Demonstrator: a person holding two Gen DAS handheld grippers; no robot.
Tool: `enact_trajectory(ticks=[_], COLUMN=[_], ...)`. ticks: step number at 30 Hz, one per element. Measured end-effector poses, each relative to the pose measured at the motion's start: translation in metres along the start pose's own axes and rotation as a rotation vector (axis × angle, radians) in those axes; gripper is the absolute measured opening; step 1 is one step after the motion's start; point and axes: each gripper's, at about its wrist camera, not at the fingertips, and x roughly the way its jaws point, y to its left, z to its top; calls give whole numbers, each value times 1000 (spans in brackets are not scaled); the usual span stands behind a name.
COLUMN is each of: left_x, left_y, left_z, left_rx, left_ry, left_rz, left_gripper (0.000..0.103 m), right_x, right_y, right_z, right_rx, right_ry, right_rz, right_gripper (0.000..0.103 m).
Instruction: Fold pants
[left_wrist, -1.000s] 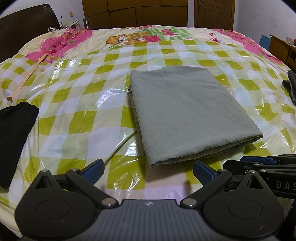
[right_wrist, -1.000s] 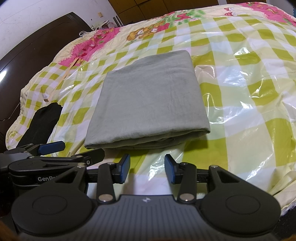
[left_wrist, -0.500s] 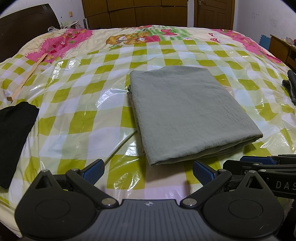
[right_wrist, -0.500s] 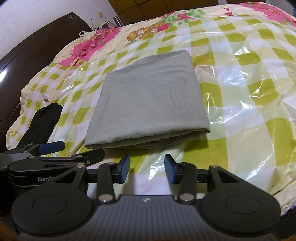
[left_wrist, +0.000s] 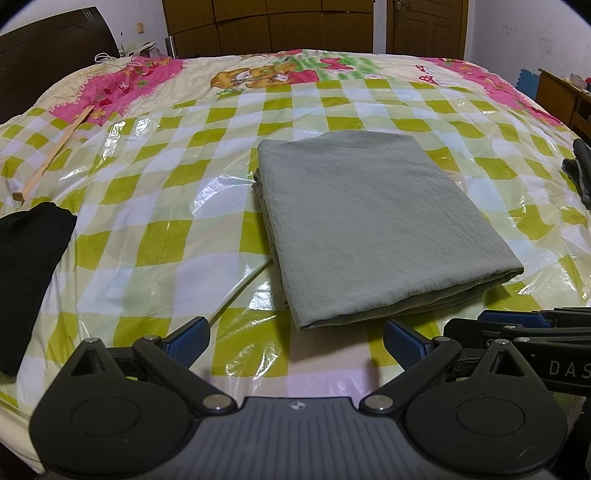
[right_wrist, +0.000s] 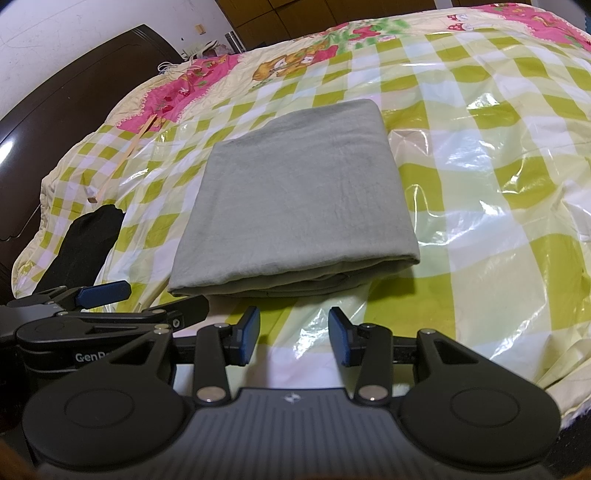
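Grey-green soft pants (left_wrist: 373, 225), folded flat on the bed (left_wrist: 155, 229) just ahead of both empty claws, left (left_wrist: 295, 338) spread wide and right (right_wrist: 293, 336) half open, look light, limp and best pinched at the near layered edge.

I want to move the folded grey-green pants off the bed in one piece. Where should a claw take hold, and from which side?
Probably the near edge of the folded pants, approached low from the front. The layers there end in a thick stacked lip facing both open claws, the right claw already nearly in line with it, the left claw beside it.
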Motion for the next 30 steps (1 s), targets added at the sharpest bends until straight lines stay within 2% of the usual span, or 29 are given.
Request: enact_trajectory(ticks=[30], left_x=[-2], left_y=[1], left_z=[2], left_rx=[5], left_ry=[-12], left_rz=[-4], left_gripper=[103], right_x=[0], right_y=[-3], right_z=[1], right_rx=[-9], right_ry=[-2], right_rz=[-25], right_gripper=[43])
